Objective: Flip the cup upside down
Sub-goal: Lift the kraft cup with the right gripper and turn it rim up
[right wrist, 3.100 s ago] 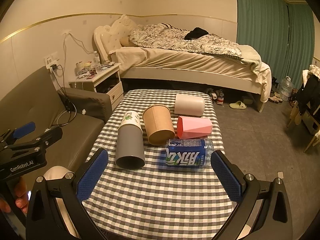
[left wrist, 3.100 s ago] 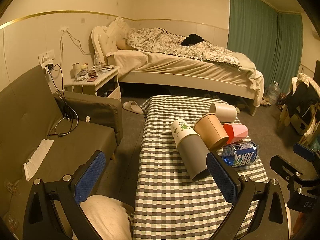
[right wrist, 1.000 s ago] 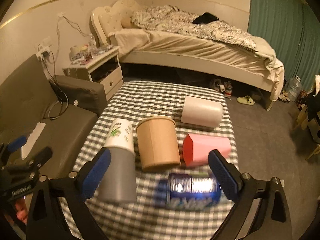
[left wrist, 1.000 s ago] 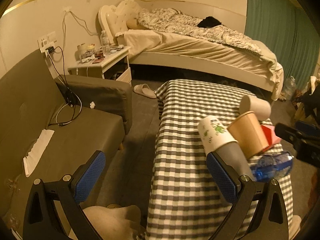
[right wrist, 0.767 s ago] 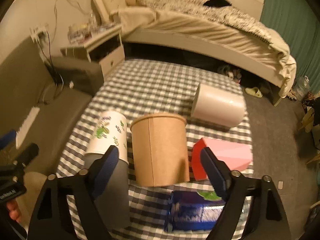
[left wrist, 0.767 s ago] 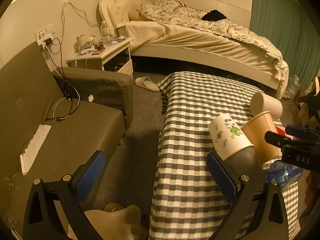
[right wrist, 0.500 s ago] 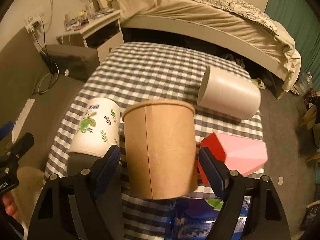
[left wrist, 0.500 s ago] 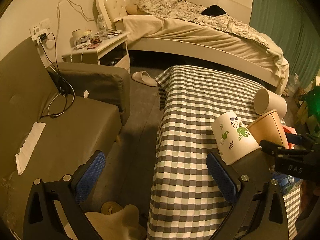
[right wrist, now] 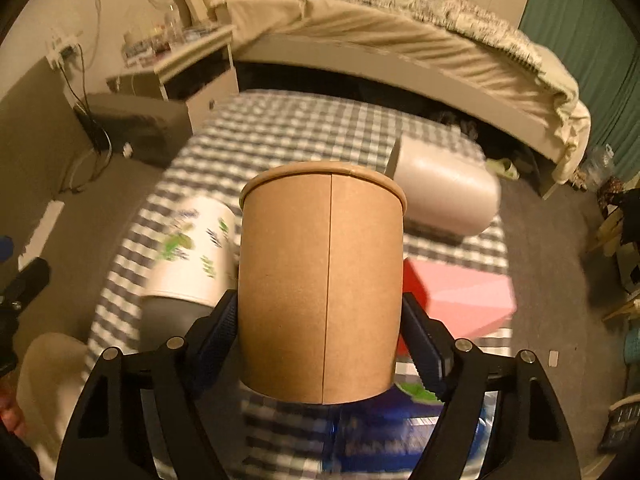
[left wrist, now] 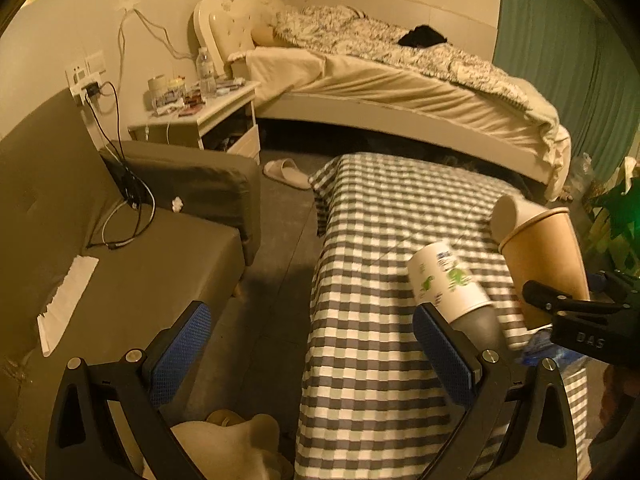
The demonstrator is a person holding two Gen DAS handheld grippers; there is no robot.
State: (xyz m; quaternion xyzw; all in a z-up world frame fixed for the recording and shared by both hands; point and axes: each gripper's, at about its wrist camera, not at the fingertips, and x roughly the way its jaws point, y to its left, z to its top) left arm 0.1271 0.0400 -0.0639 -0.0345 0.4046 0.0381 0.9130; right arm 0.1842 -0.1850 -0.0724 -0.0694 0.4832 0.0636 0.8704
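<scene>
Bed (left wrist: 400,80) ran along the far wall, rumpled, with a green curtain (left wrist: 560,60) at its right. Grey sofa (left wrist: 80,220) sat on the left, a cable trailing over its seat. White nightstand (left wrist: 208,120) stood between sofa and bed, its top cluttered. Table (left wrist: 380,360) under a checked cloth filled the near ground.

Left gripper (left wrist: 310,354) hung off the table's left edge, over floor and sofa, jaws spread wide and holding nothing.

Right gripper (right wrist: 320,340) was clamped on the brown cup (right wrist: 322,280), one blue pad (right wrist: 218,332) against each side of its lower wall. In the right wrist view the cup stood along the fingers with its rolled rim at the far end; in the left wrist view it showed tilted, apparently raised off the cloth, though contact with the cloth could not be confirmed.

White cup (right wrist: 444,196) lay on its side beyond it to the right. Grey cup (left wrist: 478,326) lay to its left with a leaf-print cup (right wrist: 192,252) nested over its end. Pink box (right wrist: 464,300) lay just right of the brown cup. Blue-labelled bottle (right wrist: 380,436), blurred, lay nearest the right gripper.
</scene>
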